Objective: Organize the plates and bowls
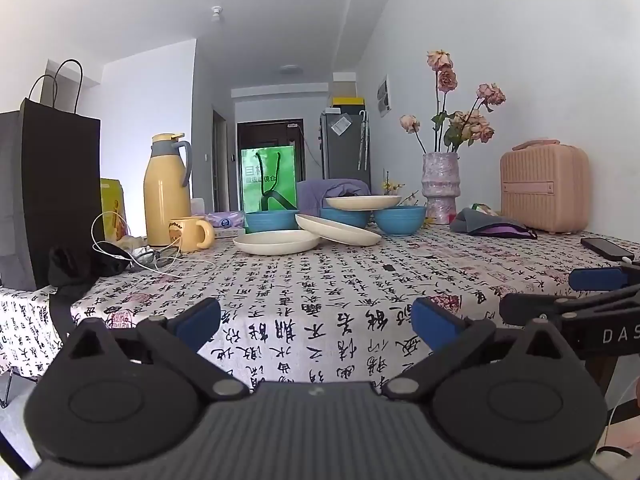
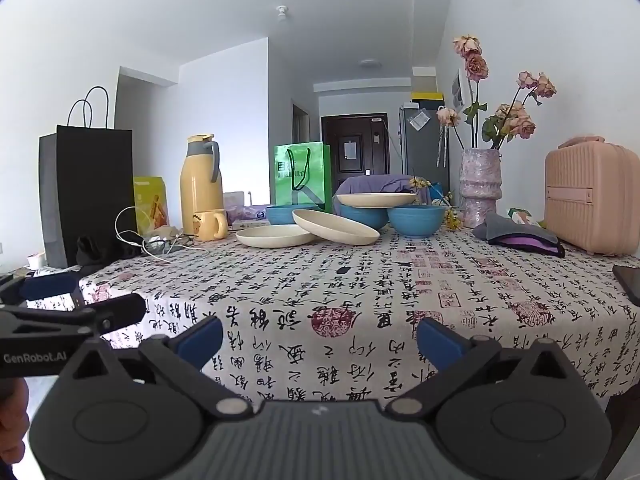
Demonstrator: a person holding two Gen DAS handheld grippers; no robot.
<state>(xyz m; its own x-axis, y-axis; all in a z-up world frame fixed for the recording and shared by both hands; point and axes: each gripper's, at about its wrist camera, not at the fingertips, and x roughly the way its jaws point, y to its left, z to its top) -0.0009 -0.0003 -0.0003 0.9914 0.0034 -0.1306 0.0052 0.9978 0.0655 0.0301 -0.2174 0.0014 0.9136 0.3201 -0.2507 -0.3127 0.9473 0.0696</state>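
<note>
Where calligraphy tablecloth [image 1: 320, 280] spreads, white walls [image 1: 520, 60], dark door [image 2: 354, 152]

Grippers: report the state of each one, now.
Left gripper: open, holding nothing, short of the dishes.
Right gripper: open, holding nothing, over the near table edge.

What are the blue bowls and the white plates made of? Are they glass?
Not glass: you cannot see through them. The blue bowls look like matte plastic or glazed ceramic, smooth and evenly coloured. The cream plates have a dull, soft sheen and thin rims, so probably plastic or melamine. The pictures alone cannot settle it.
</note>
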